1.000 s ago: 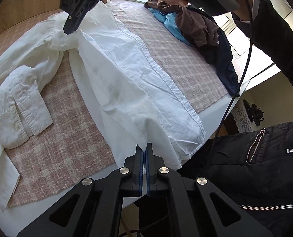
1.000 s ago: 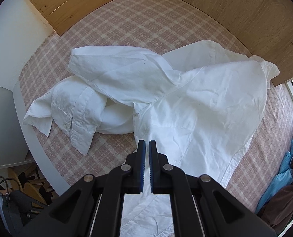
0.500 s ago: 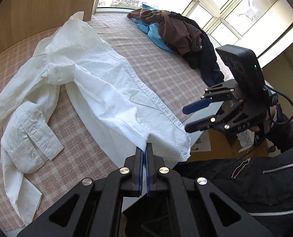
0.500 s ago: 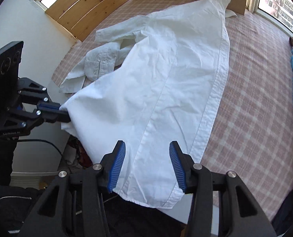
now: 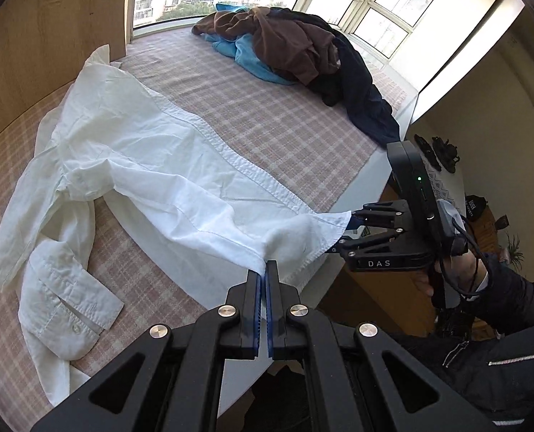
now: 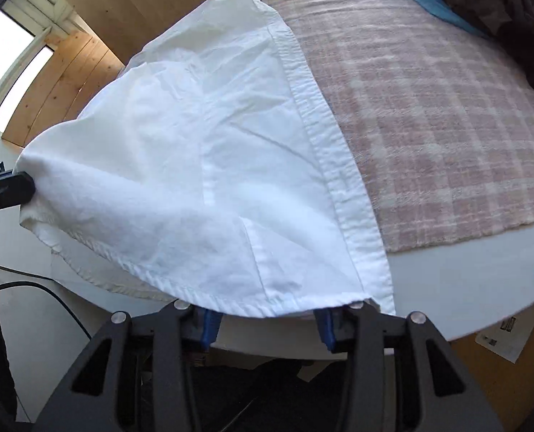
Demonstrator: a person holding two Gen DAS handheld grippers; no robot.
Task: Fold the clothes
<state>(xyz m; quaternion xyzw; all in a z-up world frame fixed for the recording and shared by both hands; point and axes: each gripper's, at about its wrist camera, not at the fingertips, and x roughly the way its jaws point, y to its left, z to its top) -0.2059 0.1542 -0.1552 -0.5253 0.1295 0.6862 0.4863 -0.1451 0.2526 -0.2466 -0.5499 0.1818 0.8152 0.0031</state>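
Note:
A white shirt (image 5: 166, 172) lies spread on the pink plaid cloth (image 5: 267, 115), its sleeve and cuff (image 5: 65, 295) folded at the left. My left gripper (image 5: 265, 270) is shut on the shirt's hem at the near table edge and holds it slightly raised; it also shows as the left gripper (image 6: 15, 187) pinching the fabric in the right wrist view. My right gripper (image 6: 266, 320) sits at the hem's other corner by the button placket (image 6: 339, 165). Its jaws are closing with the hem (image 6: 231, 302) lying between them, pads not pressing. From the left wrist view the right gripper (image 5: 344, 234) is seen straddling that corner.
A heap of brown, blue and dark clothes (image 5: 295, 46) lies at the far side by the windows. Wooden panels (image 5: 51, 28) rise behind the shirt. The white table edge (image 6: 465, 270) curves in front. A person's dark sleeve (image 5: 511, 288) is at the right.
The right gripper has swung from the shirt's upper part to the hem corner at the near edge, and its jaws have opened. The left gripper lifted the hem a little.

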